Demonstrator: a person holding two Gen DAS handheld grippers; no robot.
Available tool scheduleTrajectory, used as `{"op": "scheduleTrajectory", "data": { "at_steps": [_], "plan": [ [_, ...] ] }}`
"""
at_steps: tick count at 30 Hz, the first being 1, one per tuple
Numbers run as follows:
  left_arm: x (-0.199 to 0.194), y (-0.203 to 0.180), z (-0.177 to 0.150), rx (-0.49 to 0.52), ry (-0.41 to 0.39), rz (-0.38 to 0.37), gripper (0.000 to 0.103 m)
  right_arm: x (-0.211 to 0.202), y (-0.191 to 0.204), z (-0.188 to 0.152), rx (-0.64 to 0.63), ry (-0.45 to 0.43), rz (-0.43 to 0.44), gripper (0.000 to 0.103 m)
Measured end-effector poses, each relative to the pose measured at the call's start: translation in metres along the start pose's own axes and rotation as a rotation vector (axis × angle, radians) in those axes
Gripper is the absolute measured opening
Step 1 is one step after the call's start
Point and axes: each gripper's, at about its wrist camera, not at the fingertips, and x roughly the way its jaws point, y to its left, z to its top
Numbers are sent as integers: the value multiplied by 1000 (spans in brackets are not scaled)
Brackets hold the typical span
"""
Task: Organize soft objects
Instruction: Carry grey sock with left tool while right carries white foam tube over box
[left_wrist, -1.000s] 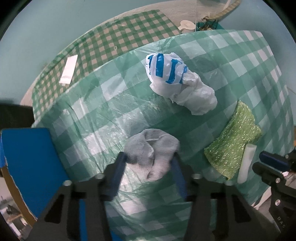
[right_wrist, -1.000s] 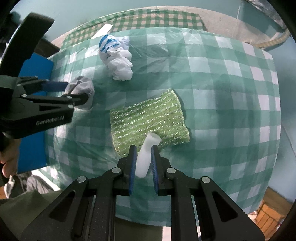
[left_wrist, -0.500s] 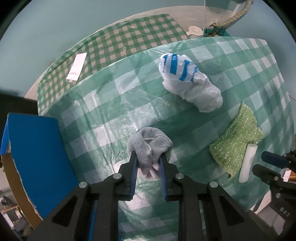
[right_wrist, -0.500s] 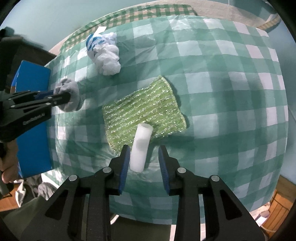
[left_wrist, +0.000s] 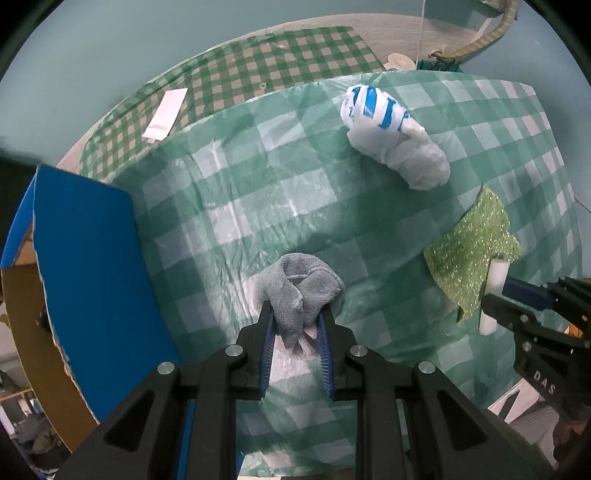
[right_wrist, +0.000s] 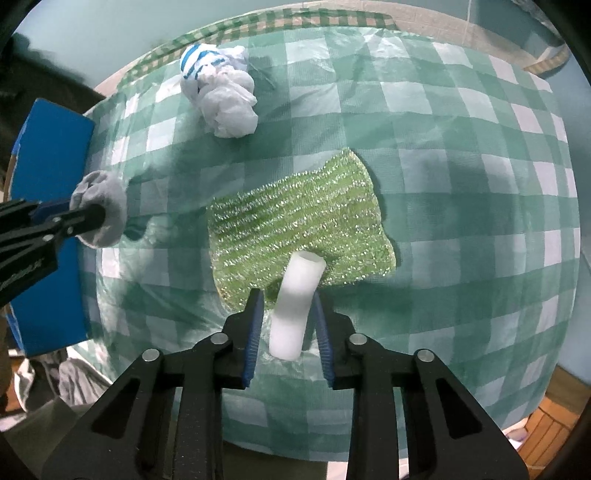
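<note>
My left gripper (left_wrist: 295, 310) points down and is shut on a crumpled grey cloth (left_wrist: 306, 280), which bulges out past the fingertips just above the checked tablecloth (left_wrist: 258, 192). In the right wrist view the grey cloth (right_wrist: 107, 195) sits at the left. The jaws of my right gripper (right_wrist: 288, 295) are closing around a white foam tube (right_wrist: 295, 295). The tube leans on the right pad, and a gap shows at the left pad. The tube's far end rests on a glittery green scrub cloth (right_wrist: 295, 221). A white plastic bag with blue stripes (left_wrist: 395, 147) lies further back.
A blue cardboard box (left_wrist: 88, 277) stands open at the table's left edge, close to the left gripper. A second checked cloth with a white paper strip (left_wrist: 164, 114) lies on the floor beyond. The table's near edge drops off just under both grippers.
The left jaws closed on the grey cloth, bunching it, and drew it a little toward the box. The right jaws let go of the tube, spread, sank lower and now narrow around it.
</note>
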Motion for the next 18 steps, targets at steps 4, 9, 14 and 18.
{"op": "scheduleTrajectory", "data": {
  "at_steps": [4, 9, 14, 18],
  "plan": [
    [-1, 4, -6, -5, 5, -2, 22, -1, 1, -1, -5, -7, -16, 16],
    [-3, 9, -11, -12, 10, -5, 22, -7, 4, -5, -22, -21, -30, 15],
    [-3, 12, -17, -20, 22, -8, 22, -14, 5, -10, -12, -26, -20, 14],
    [-10, 15, -21, -25, 10, -19, 22, -23, 6, -14, -27, -30, -25, 14]
  ]
}}
